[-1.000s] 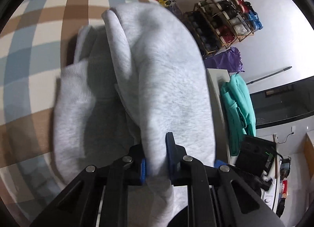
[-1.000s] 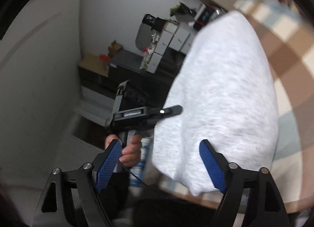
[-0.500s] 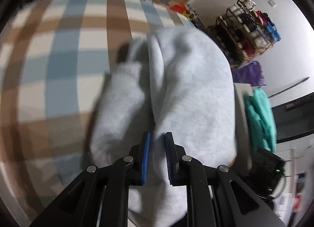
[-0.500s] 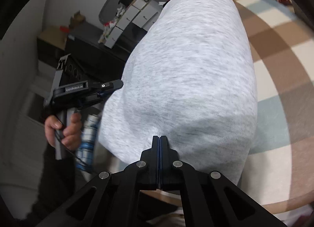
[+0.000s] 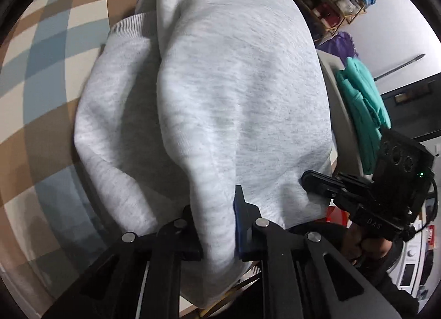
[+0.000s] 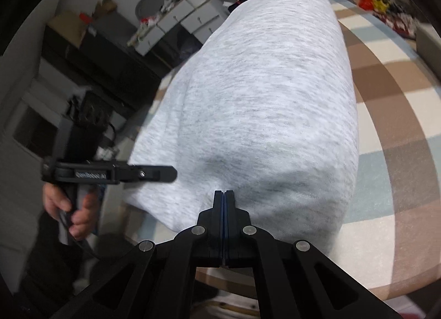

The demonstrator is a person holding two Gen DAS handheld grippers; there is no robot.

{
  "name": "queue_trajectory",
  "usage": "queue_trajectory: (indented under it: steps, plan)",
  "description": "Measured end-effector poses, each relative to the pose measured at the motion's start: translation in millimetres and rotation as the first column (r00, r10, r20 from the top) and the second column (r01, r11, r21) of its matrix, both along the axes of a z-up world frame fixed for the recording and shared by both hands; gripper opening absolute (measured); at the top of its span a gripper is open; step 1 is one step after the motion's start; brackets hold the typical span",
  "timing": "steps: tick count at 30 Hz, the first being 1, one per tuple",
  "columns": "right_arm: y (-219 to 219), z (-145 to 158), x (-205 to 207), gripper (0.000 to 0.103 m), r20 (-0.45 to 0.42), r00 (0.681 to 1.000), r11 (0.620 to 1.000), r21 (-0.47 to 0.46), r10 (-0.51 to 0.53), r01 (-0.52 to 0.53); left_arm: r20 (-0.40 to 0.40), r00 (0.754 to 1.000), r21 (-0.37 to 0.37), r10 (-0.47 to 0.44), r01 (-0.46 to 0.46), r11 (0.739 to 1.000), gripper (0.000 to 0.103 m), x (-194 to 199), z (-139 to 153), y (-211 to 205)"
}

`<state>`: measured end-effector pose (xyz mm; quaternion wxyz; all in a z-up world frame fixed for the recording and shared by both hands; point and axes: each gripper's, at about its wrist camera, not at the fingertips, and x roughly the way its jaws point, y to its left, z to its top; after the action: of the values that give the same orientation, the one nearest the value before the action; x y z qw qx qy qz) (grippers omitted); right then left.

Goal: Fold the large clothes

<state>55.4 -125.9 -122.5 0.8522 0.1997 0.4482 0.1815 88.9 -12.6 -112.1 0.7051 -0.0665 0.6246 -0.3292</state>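
A light grey sweatshirt [image 5: 234, 93] lies in a thick fold on a checked table cover [image 5: 49, 76]. My left gripper [image 5: 215, 208] is shut on a bunched fold at its near edge; cloth hangs between and over the fingers. The right gripper shows in the left wrist view [image 5: 325, 184] at the sweatshirt's right near corner. In the right wrist view the sweatshirt [image 6: 261, 104] fills the middle, and my right gripper [image 6: 223, 195] is shut with its tips at the cloth's near edge. The left gripper appears there [image 6: 154, 173], held by a hand.
A shelf of shoes [image 5: 328, 2] and a teal garment [image 5: 366, 109] on a white stand are to the right of the table. Dark cabinets and white drawers [image 6: 176, 18] stand beyond the table's left side. The table edge [image 6: 358, 286] runs close below the grippers.
The right gripper went from wide open to shut on the sweatshirt's near edge. The left gripper kept its hold and the bunched fold now hangs thicker through its fingers.
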Motion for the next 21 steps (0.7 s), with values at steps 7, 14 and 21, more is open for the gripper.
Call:
queue_trajectory:
  steps: [7,14,21]
  plan:
    - [50,16,39,0.000,-0.136,0.972,0.916,-0.332,0.190,-0.225,-0.003,1.000,-0.046,0.021,-0.021,0.999,0.009,5,0,15]
    - [99,-10,66,0.000,-0.184,0.956,0.855,-0.430,0.230,-0.289,-0.074,0.993,-0.063,0.088,-0.092,0.994,0.012,9,-16,35]
    - [84,-12,50,0.000,-0.048,0.989,0.930,-0.337,0.140,-0.148,0.194,0.966,-0.021,0.174,-0.173,0.985,0.050,52,71,44]
